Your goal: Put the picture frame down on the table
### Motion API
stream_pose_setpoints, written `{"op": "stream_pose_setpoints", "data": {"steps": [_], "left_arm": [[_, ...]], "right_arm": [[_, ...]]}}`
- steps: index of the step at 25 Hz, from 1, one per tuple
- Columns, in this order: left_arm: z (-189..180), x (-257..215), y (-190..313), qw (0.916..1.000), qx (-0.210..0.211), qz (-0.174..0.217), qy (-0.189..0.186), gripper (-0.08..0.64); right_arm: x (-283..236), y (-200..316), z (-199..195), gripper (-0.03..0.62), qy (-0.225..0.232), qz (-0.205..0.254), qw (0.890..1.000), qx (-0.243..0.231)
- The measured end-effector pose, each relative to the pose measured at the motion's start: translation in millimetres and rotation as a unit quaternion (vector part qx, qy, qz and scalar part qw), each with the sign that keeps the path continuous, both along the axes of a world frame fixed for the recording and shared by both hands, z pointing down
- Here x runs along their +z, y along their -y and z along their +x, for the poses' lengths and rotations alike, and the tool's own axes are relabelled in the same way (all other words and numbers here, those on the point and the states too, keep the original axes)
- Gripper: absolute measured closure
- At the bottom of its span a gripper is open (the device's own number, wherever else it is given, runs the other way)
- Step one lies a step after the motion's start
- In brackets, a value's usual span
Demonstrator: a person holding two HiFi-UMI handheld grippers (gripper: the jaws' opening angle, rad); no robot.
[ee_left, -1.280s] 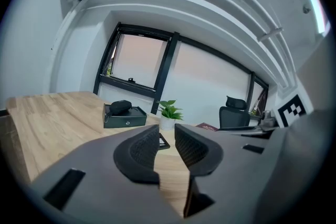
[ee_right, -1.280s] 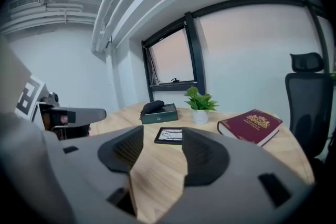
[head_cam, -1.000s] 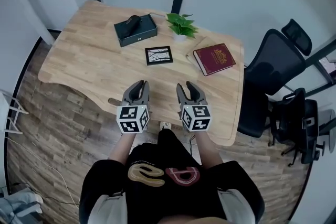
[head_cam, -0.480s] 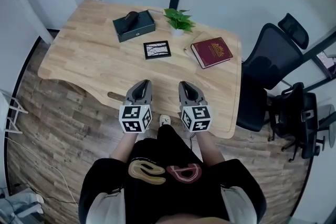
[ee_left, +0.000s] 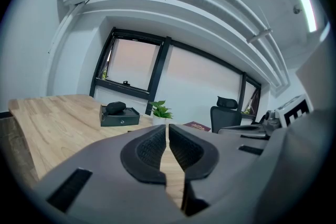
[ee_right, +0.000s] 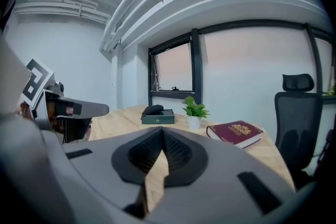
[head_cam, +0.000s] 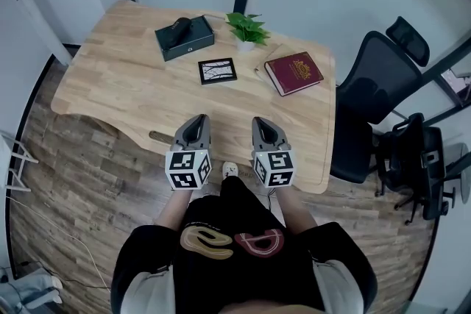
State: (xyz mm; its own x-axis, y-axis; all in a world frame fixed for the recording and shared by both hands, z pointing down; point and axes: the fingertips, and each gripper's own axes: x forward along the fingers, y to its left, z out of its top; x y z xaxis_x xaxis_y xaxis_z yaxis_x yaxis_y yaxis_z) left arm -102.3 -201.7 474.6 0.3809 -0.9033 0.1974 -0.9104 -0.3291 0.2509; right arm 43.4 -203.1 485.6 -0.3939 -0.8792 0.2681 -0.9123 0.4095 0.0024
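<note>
**A:** Status on the picture frame?

**B:** The picture frame (head_cam: 218, 71) is flat on the tabletop (head_cam: 118, 77), face up, around the middle of the board. I've got nothing in either tool.

**A:** Tool state?

**B:** The left tool (head_cam: 196, 120) has its jaws together with nothing between them; its own view (ee_left: 167, 127) shows only wood past the pads. It's the same for the right tool (head_cam: 263, 121): the jaws have just been closing and now meet, empty (ee_right: 161, 132). I'm holding both side by side over the near edge of the tabletop, pointing away from me.

**A:** Frame relative to the tools?

**B:** It's ahead of them and well apart from both, with no contact. It sits roughly on the line between the two tools, a bit nearer the left tool's line.

**A:** Orientation?

**B:** It's a landscape rectangle with a black border and a white print of dark branches. The long axis runs left to right across the head view, with the right end skewed slightly toward the far side. I can't tell which long edge is the top of the print.

**A:** Neighbours?

**B:** A black box (head_cam: 184, 38) lies beyond it to the left, and a potted plant (head_cam: 246, 29) beyond it to the right. A red book (head_cam: 294, 73) lies to its right. All three are near the frame, but none touches it. An office chair (head_cam: 375, 84) stands off the right end of the tabletop.
</note>
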Motion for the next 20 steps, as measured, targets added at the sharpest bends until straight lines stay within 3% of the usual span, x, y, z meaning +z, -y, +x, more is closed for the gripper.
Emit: {"op": "stream_pose_setpoints", "data": {"steps": [9,20], "left_arm": [[-5,0,10,0.9998,-0.001,-0.001,0.020,0.531],[3,13,21,0.9997,-0.006,-0.023,0.009,0.531]], "right_arm": [[6,15,-2,0.583,-0.005,-0.008,1.000,-0.007],[10,26,2,0.583,-0.012,-0.008,1.000,-0.007]]}}
